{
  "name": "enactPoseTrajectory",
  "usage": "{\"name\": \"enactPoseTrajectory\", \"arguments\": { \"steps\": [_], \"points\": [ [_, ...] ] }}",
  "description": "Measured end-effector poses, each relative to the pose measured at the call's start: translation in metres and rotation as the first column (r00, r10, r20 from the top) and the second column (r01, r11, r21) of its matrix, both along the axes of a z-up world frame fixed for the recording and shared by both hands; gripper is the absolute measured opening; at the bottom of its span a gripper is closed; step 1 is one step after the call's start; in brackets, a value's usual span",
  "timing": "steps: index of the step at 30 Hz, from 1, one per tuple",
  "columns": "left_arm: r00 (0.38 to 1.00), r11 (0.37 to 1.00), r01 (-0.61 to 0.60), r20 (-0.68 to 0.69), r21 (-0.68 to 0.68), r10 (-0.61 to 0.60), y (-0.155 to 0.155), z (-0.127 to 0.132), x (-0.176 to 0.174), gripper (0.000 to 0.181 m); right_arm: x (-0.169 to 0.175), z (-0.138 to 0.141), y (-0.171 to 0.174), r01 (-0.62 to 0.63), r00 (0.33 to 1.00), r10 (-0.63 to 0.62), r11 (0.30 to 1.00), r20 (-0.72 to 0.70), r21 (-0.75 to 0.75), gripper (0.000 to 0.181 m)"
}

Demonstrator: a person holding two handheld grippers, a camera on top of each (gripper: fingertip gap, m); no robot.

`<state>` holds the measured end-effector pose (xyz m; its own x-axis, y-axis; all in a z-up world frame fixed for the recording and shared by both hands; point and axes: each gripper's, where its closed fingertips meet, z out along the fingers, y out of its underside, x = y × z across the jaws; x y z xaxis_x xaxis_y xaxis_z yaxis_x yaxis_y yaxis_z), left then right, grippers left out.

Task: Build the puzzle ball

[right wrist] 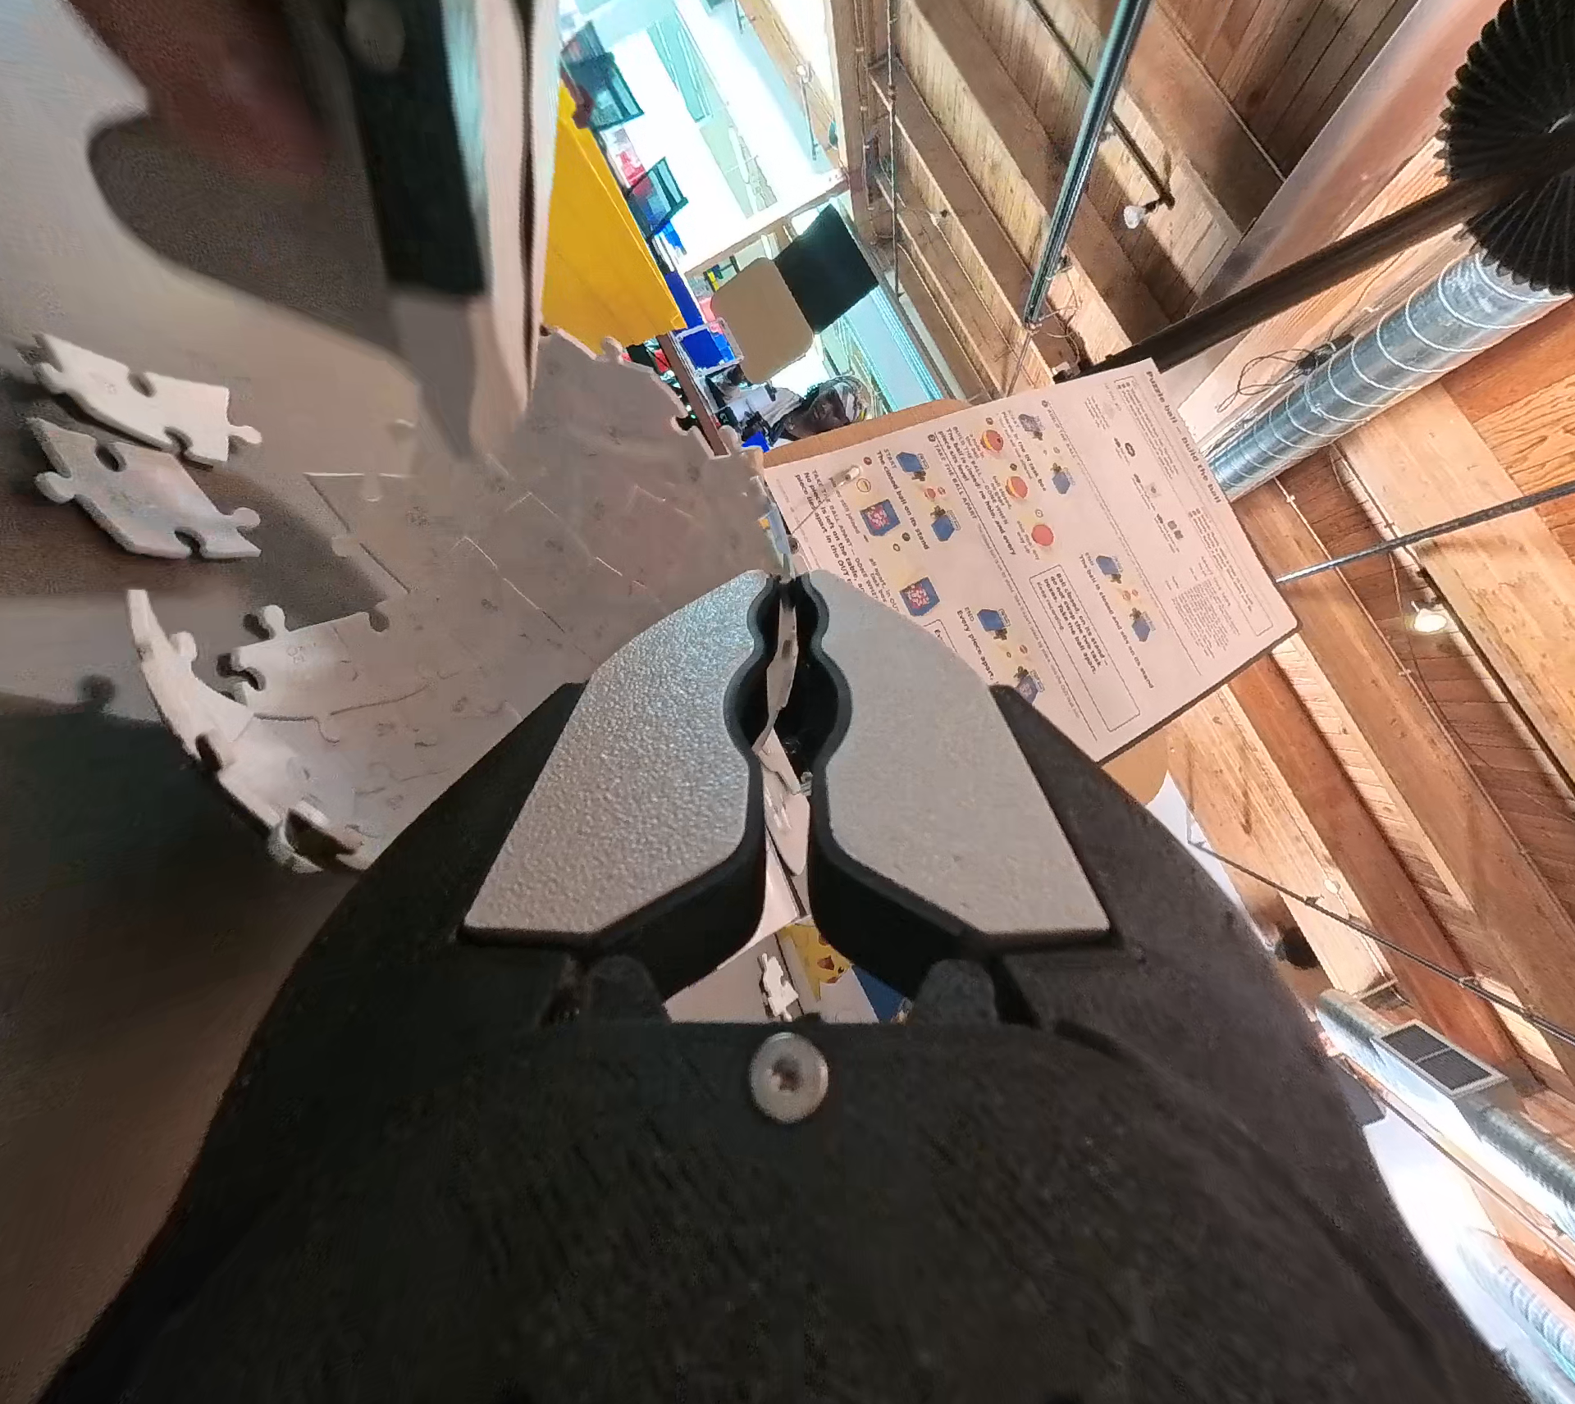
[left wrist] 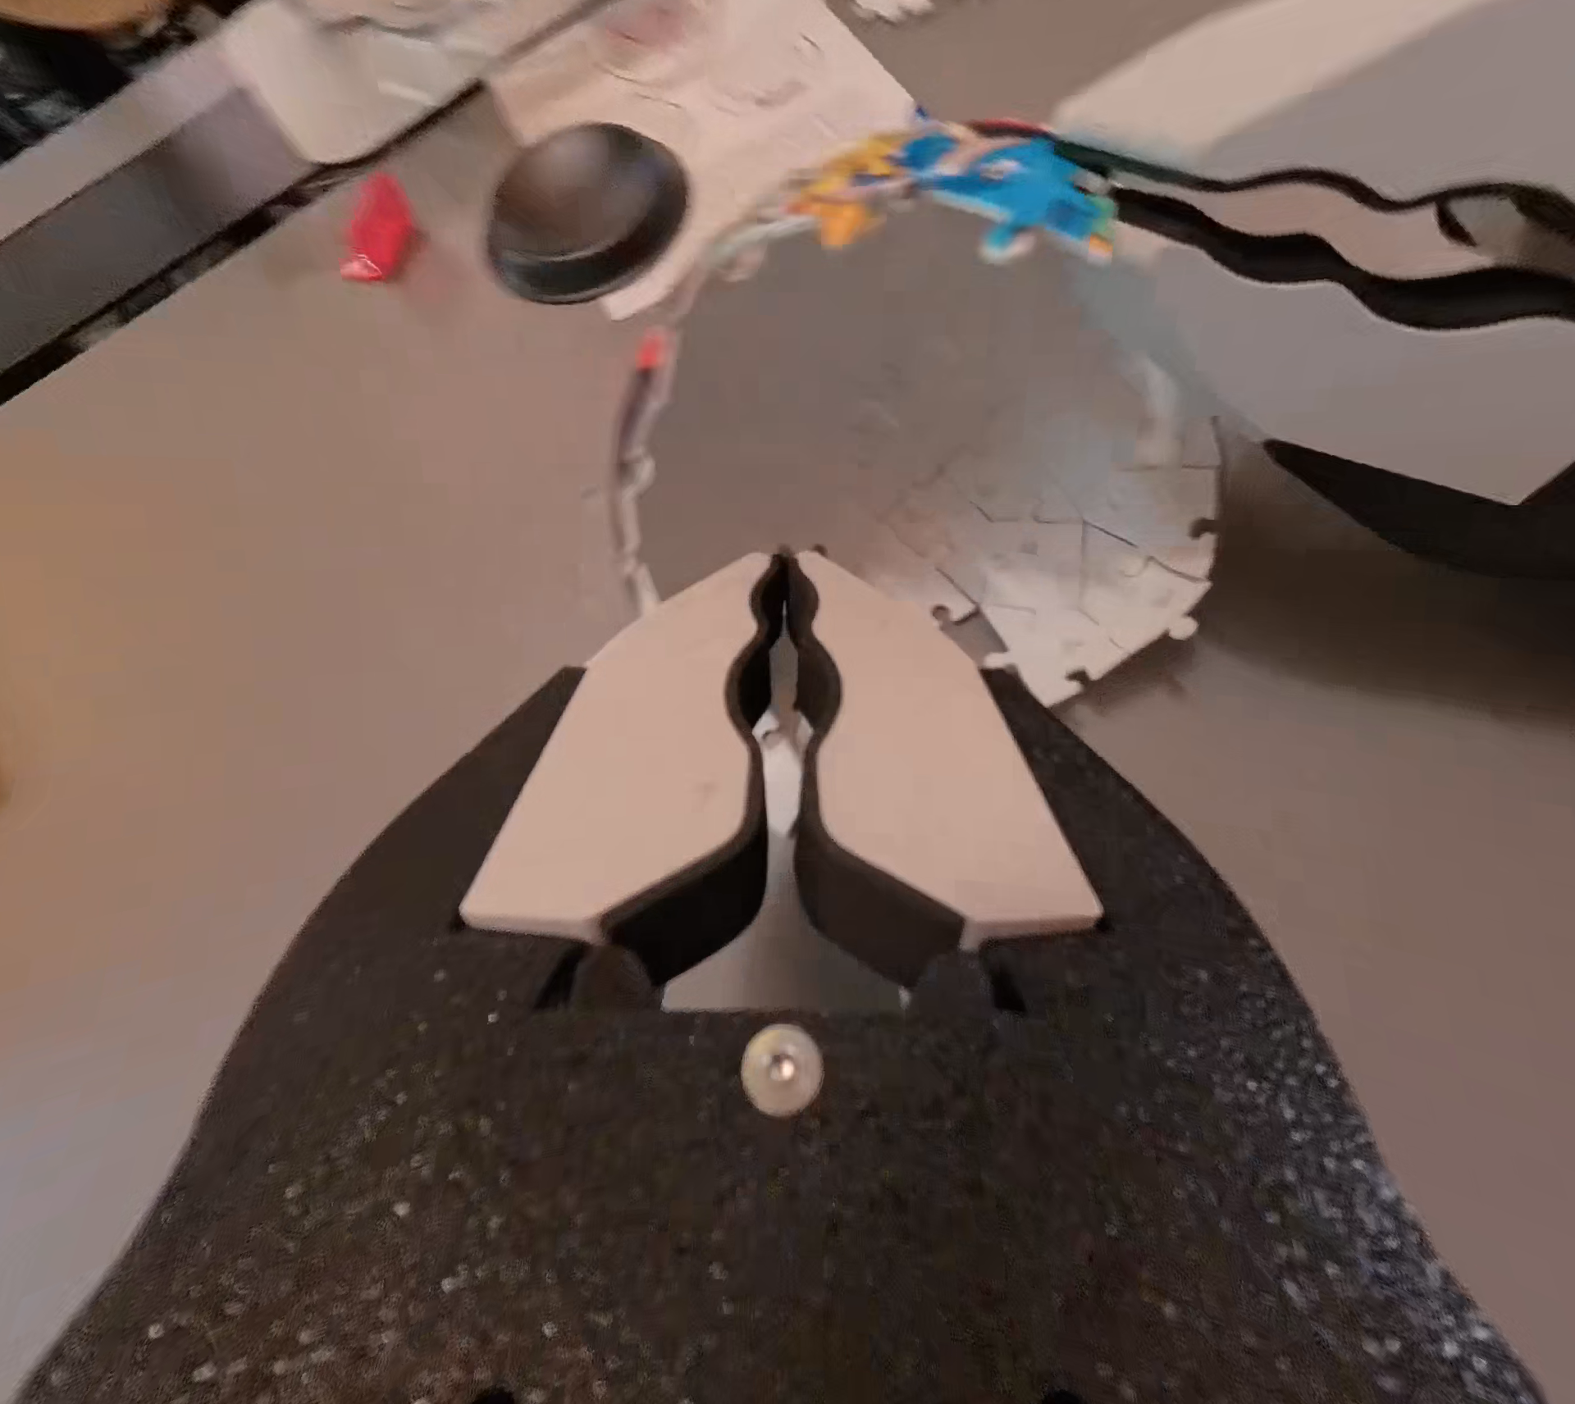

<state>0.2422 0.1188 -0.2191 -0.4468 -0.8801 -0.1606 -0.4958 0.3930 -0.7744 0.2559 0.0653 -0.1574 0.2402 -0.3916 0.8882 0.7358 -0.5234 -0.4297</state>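
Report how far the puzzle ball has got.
Done: a curved shell of joined pieces, roughly a partial bowl. In hand: both the left gripper and right gripper are shut on its rim. Left: loose pieces on the table remain unattached.

A round black disc point(left wrist: 586, 211) sits near a crumpled red wrapper point(left wrist: 379, 230) on the grey tabletop point(left wrist: 298, 554), printed instruction sheet point(right wrist: 1040, 554) propped nearby.
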Motion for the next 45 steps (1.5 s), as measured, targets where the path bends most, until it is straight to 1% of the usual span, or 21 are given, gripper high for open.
{"name": "enactPoseTrajectory", "arguments": {
  "steps": [2,3,4,5,6,10,13,16,18,21,26,28,30,31,34,39,41,45],
  "points": [
    [0.997,0.997,-0.064,0.034,-0.038,0.066,0.020,0.009,-0.009,0.000,0.000,0.000,0.001,-0.003,1.000,0.003,1.000,0.003,-0.001,0.003],
    [0.994,0.995,-0.102,0.038,-0.022,0.102,0.031,0.008,-0.014,0.000,-0.001,0.000,0.001,-0.005,1.000,0.005,1.000,0.005,-0.003,0.003],
    [0.990,0.991,-0.135,0.036,0.005,0.135,0.042,0.004,-0.019,0.007,-0.001,0.000,0.002,-0.006,1.000,0.006,1.000,0.006,-0.004,0.003],
    [0.989,0.989,-0.147,0.027,0.027,0.147,0.047,-0.001,-0.024,0.013,-0.001,0.000,0.002,-0.007,1.000,0.007,1.000,0.008,-0.006,0.003],
    [0.990,0.989,-0.141,0.016,0.038,0.140,0.049,-0.005,-0.030,0.013,-0.002,0.000,0.002,-0.006,1.000,0.006,1.000,0.013,-0.009,0.003],
    [0.993,0.992,-0.120,-0.014,0.048,0.121,0.044,-0.022,-0.043,0.015,-0.002,0.000,0.004,0.000,0.999,0.001,1.000,0.034,-0.025,0.003],
    [0.988,0.990,-0.113,-0.096,0.081,0.121,0.042,-0.041,-0.044,0.025,-0.001,0.001,0.004,0.017,0.999,-0.015,0.999,0.049,-0.037,0.003],
    [0.986,0.989,-0.099,-0.120,0.106,0.112,0.041,-0.049,-0.041,0.030,-0.001,0.001,0.005,0.018,0.998,-0.016,0.999,0.059,-0.042,0.003],
    [0.985,0.991,-0.093,-0.140,0.092,0.105,0.039,-0.049,-0.041,0.032,-0.001,0.001,0.005,0.023,0.998,-0.020,0.999,0.067,-0.048,0.002],
    [0.988,0.999,-0.039,-0.151,0.033,0.044,0.024,-0.043,-0.045,0.030,-0.001,0.001,0.005,0.025,0.997,-0.021,0.998,0.074,-0.052,0.002],
    [0.986,0.997,0.008,-0.165,0.076,0.004,0.010,-0.047,-0.045,0.027,-0.002,0.001,0.006,0.023,0.997,-0.019,0.998,0.078,-0.054,0.002],
    [0.985,0.995,-0.016,-0.167,0.102,0.033,0.009,-0.049,-0.042,0.027,-0.002,0.001,0.006,0.021,0.997,-0.017,0.998,0.077,-0.053,0.002],
    [0.978,0.992,-0.027,-0.203,0.122,0.051,0.010,-0.055,-0.043,0.024,-0.002,0.001,0.006,0.023,0.997,-0.019,0.998,0.078,-0.055,0.002],
    [0.977,0.994,-0.031,-0.204,0.106,0.052,0.007,-0.055,-0.043,0.021,-0.002,0.001,0.006,0.021,0.997,-0.017,0.998,0.077,-0.054,0.002],
    [0.976,0.997,-0.037,-0.213,0.067,0.051,0.003,-0.056,-0.042,0.020,-0.002,0.001,0.006,0.019,0.997,-0.015,0.998,0.079,-0.056,0.002],
    [0.978,0.997,-0.024,-0.205,0.074,0.039,0.006,-0.054,-0.039,0.024,-0.002,0.001,0.006,0.016,0.997,-0.012,0.998,0.076,-0.053,0.002],
    [0.981,0.997,-0.017,-0.190,0.073,0.030,0.007,-0.051,-0.036,0.029,-0.002,0.001,0.007,0.013,0.997,-0.009,0.998,0.076,-0.055,0.002],
    [0.970,0.998,-0.037,-0.237,0.053,0.049,0.007,-0.055,-0.034,0.035,-0.002,0.001,0.007,0.012,0.997,-0.008,0.998,0.074,-0.055,0.002]
  ]
}}
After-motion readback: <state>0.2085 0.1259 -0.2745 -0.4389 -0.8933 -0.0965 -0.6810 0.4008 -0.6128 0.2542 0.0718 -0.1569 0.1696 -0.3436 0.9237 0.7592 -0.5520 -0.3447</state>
